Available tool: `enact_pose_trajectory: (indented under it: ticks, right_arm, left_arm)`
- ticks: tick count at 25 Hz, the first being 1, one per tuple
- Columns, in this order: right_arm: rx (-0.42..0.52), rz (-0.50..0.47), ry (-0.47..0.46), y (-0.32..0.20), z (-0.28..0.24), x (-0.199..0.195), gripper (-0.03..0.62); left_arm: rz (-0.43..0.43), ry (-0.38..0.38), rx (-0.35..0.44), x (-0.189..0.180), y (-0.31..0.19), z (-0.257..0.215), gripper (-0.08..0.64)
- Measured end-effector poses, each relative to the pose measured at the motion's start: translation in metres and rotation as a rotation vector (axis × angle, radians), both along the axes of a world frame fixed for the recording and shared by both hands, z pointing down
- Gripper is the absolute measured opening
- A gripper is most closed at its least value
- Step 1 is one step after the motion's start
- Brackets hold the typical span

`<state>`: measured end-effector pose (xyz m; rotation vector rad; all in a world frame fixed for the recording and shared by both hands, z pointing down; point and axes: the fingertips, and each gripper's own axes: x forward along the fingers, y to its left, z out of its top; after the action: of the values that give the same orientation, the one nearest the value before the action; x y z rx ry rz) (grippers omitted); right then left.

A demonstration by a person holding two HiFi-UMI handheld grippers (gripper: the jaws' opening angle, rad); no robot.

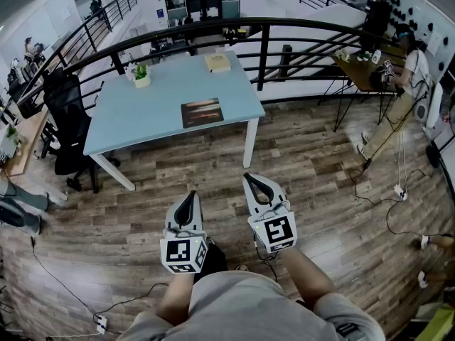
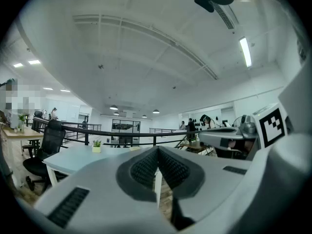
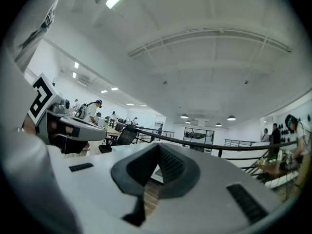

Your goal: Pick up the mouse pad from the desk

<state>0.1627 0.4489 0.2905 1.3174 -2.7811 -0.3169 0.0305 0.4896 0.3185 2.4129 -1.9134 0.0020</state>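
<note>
Nothing's grabbed yet. The left tongs (image 1: 187,195) and right tongs (image 1: 250,179) are both pressed together with nothing in them. Each gripper view shows the ribbed pads meeting tip to tip. They hang level over the wood floor (image 1: 320,190), well short of the table (image 1: 142,116).

The mouse pad (image 1: 202,112) lies flat on the table, near the front edge and toward its right end. The book (image 1: 217,62) and the plant (image 1: 141,74) sit along the far side, well apart from it, so I don't think they'll get in the way.

So the step right now is really just the approach. How I'd do it:

- Walk up to the front edge first and don't lean in from here. The pad is close to that edge, so it's an easy reach once you're there.
- Spread one set of tongs before you get down to the pad, not on top of it.
- A pad this thin probably won't give you anything to pinch from above. I'd tip the tongs down and work one jaw under a corner. Or drag the pad until it overhangs the front edge, then close on the overhang.
- The other tongs can press the pad down so it doesn't skate away while you dig under.
- Lift slowly; it'll likely flop.
</note>
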Motion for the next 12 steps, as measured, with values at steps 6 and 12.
enact_pose_trajectory:
  ticks: [6, 12]
  right_arm:
    - [-0.002, 0.014, -0.020, -0.003, 0.006, 0.003, 0.003]
    - [0.010, -0.027, -0.013, 0.001, 0.006, -0.007, 0.003]
  left_arm:
    - [0.010, 0.012, -0.004, 0.002, 0.000, 0.003, 0.011]
    - [0.050, -0.007, -0.026, 0.007, -0.004, 0.012, 0.011]
